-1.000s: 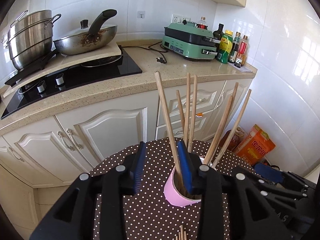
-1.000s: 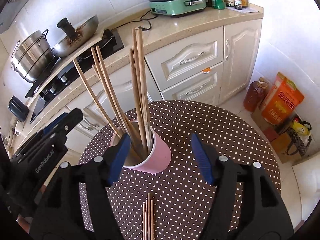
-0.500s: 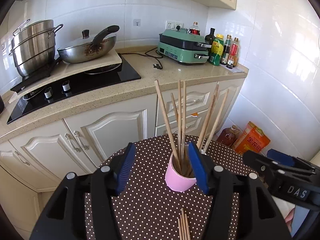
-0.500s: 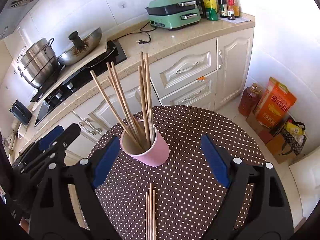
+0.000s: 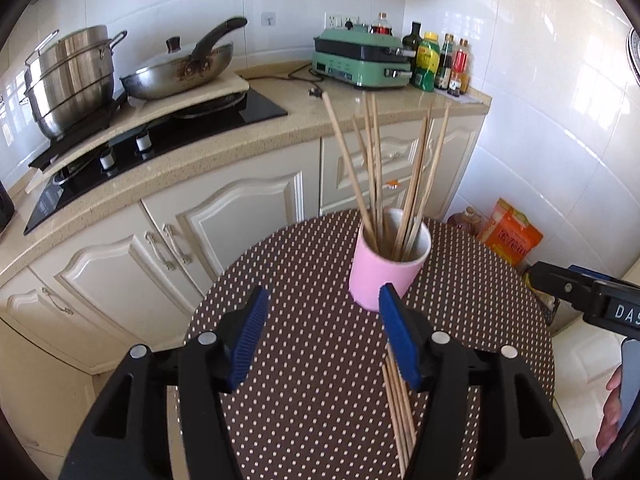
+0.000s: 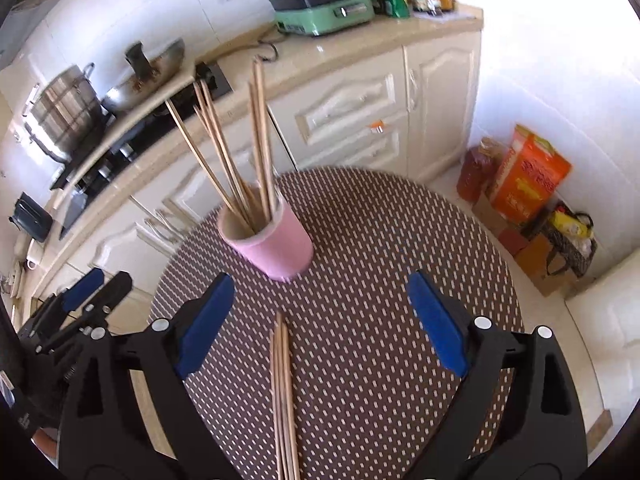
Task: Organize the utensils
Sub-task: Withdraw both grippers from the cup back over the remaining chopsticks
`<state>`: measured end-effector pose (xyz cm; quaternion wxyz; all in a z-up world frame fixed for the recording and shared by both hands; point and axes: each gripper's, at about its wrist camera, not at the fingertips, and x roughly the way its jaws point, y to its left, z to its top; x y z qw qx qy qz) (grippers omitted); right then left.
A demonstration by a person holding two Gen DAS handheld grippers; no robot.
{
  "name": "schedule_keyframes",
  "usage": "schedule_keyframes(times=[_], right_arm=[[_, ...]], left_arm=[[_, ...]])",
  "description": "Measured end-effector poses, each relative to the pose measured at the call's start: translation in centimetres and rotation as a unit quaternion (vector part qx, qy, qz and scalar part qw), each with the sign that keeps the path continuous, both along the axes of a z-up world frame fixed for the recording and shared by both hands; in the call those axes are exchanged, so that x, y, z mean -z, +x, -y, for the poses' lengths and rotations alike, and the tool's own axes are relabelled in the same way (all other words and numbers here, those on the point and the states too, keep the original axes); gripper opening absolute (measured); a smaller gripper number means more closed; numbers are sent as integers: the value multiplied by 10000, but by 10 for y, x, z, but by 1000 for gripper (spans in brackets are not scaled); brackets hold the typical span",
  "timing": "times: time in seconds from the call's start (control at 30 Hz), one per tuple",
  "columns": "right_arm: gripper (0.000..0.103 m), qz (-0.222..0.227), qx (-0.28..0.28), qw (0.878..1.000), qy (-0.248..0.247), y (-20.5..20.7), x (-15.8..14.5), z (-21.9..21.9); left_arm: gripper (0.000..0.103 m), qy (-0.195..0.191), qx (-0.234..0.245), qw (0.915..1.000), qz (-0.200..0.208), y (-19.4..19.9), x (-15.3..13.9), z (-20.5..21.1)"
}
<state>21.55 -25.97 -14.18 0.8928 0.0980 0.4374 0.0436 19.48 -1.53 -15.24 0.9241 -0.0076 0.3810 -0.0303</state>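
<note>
A pink cup (image 5: 387, 267) stands on the round polka-dot table (image 5: 304, 264) and holds several upright wooden chopsticks (image 5: 376, 168). It also shows in the right wrist view (image 6: 276, 240). A bundle of loose chopsticks (image 5: 398, 404) lies flat on the table nearer me, seen too in the right wrist view (image 6: 283, 392). My left gripper (image 5: 320, 336) is open and empty, back from the cup, its right finger over the loose bundle. My right gripper (image 6: 320, 320) is wide open and empty, above the loose bundle.
A counter (image 5: 224, 136) with a stove, a steel pot (image 5: 70, 80), a wok (image 5: 180, 72) and a green appliance (image 5: 360, 64) stands behind the table. An orange bag (image 6: 528, 176) and bottles sit on the floor at right.
Both grippers have drawn back from the cup and opened wider. The cup now stands farther ahead, and more of the loose chopstick bundle shows.
</note>
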Motion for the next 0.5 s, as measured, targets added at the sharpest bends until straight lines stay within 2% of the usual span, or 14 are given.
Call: schedule_keyframes(times=[0.23, 0.5], right_arm=[[88, -707, 123, 9974, -94, -18, 53, 4], [88, -1282, 15, 9916, -152, -30, 104, -2]], left_arm=[[57, 15, -10, 9987, -503, -14, 37, -14], [57, 48, -66, 9957, -927, -23, 69, -20]])
